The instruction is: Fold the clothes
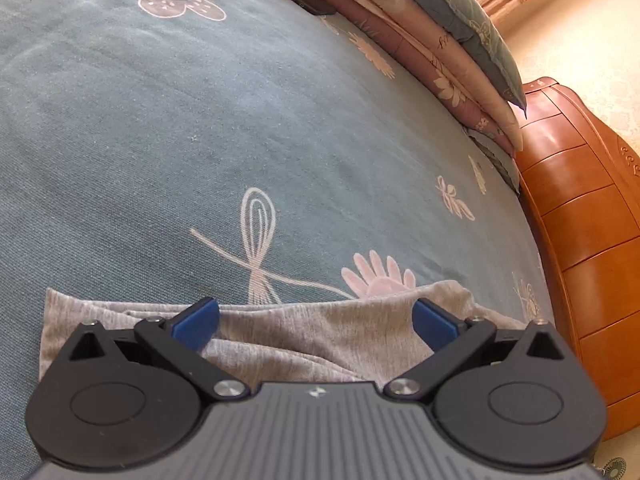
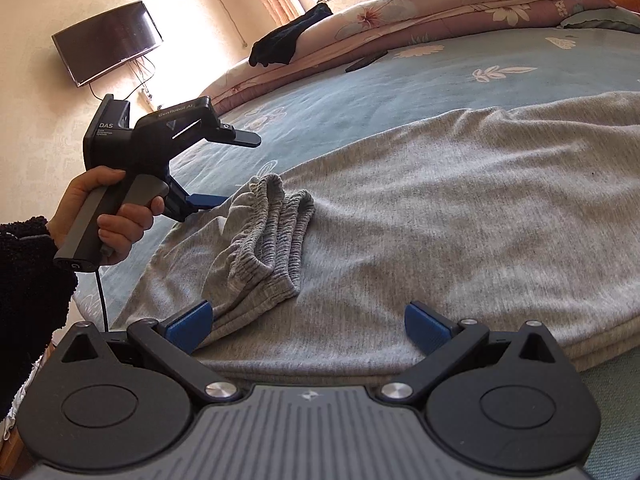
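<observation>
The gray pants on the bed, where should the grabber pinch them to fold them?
Pinch the bunched elastic waistband of the gray pants. It stands up in thick ridges off the flat cloth, so the fingers can close around it. Come from the near edge with the right gripper, which is open and pointing at it.

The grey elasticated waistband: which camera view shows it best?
The right wrist view: the grey elasticated waistband lies bunched in full sight on the grey garment. The left wrist view shows only plain grey fabric edge, no waistband.
</observation>
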Tool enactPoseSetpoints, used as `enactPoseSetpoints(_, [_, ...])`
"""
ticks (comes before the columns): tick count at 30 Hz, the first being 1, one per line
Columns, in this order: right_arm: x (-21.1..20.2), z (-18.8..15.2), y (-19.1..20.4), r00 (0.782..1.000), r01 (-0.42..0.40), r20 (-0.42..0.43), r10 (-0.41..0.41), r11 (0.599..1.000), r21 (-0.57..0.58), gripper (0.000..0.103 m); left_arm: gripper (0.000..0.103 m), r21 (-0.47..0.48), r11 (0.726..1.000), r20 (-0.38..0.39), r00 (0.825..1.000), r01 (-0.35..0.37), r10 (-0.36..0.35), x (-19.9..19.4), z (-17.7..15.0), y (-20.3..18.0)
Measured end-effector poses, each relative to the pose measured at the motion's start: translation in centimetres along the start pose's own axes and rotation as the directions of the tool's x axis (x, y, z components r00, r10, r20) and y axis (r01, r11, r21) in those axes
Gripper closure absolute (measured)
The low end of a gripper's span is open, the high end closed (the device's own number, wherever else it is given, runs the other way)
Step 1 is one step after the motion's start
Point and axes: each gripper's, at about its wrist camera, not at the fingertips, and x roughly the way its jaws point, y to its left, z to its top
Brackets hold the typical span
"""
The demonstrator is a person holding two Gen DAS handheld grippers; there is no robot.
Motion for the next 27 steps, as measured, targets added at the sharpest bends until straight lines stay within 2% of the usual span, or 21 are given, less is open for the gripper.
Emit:
enactPoseSetpoints(2, [0.0, -0.1, 0.0, 1.0, -0.002, 0.007, 0.002, 1.0, -0.003, 0.0, 0.001, -0.009, 0.998, 0.002, 0.998, 0.066, -0.066, -0.5, 0.1, -0.5])
enactPoseSetpoints(4, [0.0, -0.1, 0.0, 1.0, 0.0, 0.01, 0.0, 1.0, -0.007, 0.0, 0.001, -0.008, 0.991, -0.031, 0.991, 0.132, -0.133, -0.3, 0.0, -1.3])
enactPoseSetpoints(5, [0.1, -0.1, 0.0, 1.0, 0.001, 0.01, 0.0, 1.0, -0.009, 0.0, 0.001, 0.004, 0.99, -0.044, 0.989, 0.144, -0.144, 0.1, -0.2, -1.8])
enactPoseSetpoints(8, [0.1, -0.1, 0.1, 1.0, 0.001, 0.009, -0.001, 1.0, -0.015, 0.0, 0.001, 0.048, 0.993, -0.071, 0.992, 0.109, -0.106, 1.7, -0.6, -2.7])
enactPoseSetpoints(11, [0.1, -0.1, 0.0, 1.0, -0.004, 0.009, 0.004, 1.0, -0.014, 0.0, 0.001, 0.044, 0.998, -0.095, 0.995, 0.046, -0.041, 3.5, -0.5, -2.3])
enactPoseSetpoints(15, [0.1, -0.3, 0.1, 1.0, -0.001, 0.012, 0.002, 0.999, -0.033, 0.0, 0.001, 0.019, 0.998, -0.061, 0.997, 0.054, -0.053, 1.7, -0.4, -2.6])
enactPoseSetpoints(19, [0.1, -0.4, 0.4, 1.0, 0.005, 0.014, -0.004, 0.998, -0.063, 0.0, 0.001, 0.092, 0.993, -0.022, 0.997, 0.078, -0.077, -1.9, -1.6, -4.9])
enactPoseSetpoints(22, [-0.4, 0.5, -0.4, 1.0, -0.02, 0.005, 0.02, 1.0, 0.013, 0.0, 0.001, 0.172, 0.982, 0.002, 0.997, 0.076, -0.077, -4.5, -3.6, -6.9])
enactPoseSetpoints(27, [-5.9, 3.4, -4.5, 0.986, -0.057, 0.164, 0.022, 0.976, 0.211, 0.0, 0.001, 0.258, 0.962, 0.007, 0.995, 0.091, -0.096, -6.4, -7.6, -8.5])
